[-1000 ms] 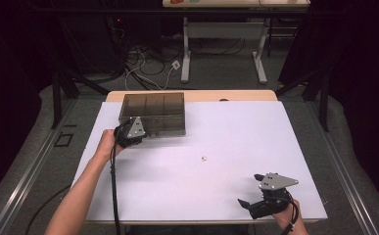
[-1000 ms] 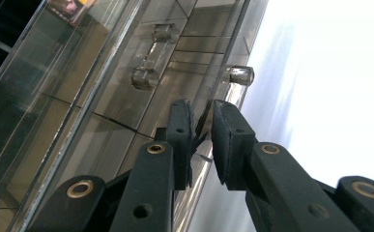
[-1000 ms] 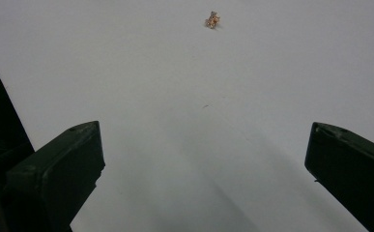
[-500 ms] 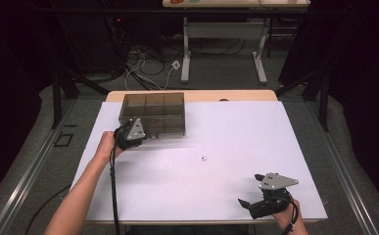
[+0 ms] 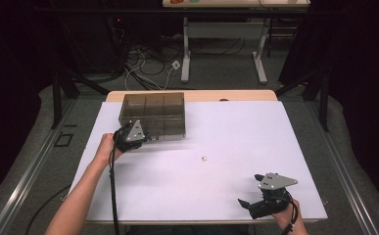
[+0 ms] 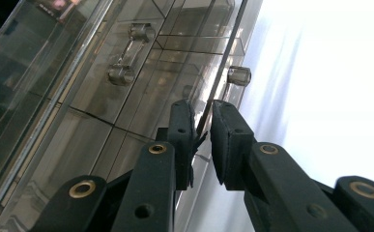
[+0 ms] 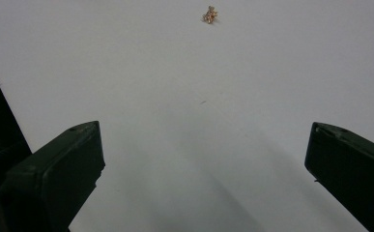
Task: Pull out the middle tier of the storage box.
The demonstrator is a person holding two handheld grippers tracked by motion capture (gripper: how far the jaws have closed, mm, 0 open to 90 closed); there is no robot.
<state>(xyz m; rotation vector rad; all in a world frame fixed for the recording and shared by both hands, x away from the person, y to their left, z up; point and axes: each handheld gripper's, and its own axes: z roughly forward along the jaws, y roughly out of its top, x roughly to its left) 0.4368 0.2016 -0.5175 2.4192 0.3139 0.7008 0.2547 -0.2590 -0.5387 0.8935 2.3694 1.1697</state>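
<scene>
The clear plastic box (image 5: pixel 153 115) with its divided compartments sits at the far left of the white table (image 5: pixel 236 142), its far side near the table's back edge. In my left gripper view the box (image 6: pixel 126 72) is seen close up: a thin clear edge of it, the lid's rim as far as I can tell, runs down between my two black jaws. My left gripper (image 6: pixel 201 130) has its jaws drawn narrow around that edge, the pads (image 6: pixel 182 125) lying right against it, so I am pinching the box at its near left corner. A small clear knob (image 6: pixel 238 75) sticks out of the box just beyond my jaws, and a clear hinge-like bar (image 6: pixel 129 50) lies farther in on the top. From above, my left gripper (image 5: pixel 145 138) meets the box's front wall, with my left hand (image 5: pixel 106 147) behind it and the cable trailing back along my forearm.

A tiny gold-coloured trinket (image 5: pixel 203 158) lies alone near the middle of the table, well apart from the box. My right gripper (image 5: pixel 249 191) rests near the table's near right corner, its jaws spread wide with nothing between them, pointing toward the trinket (image 7: pixel 209 14) far ahead.
</scene>
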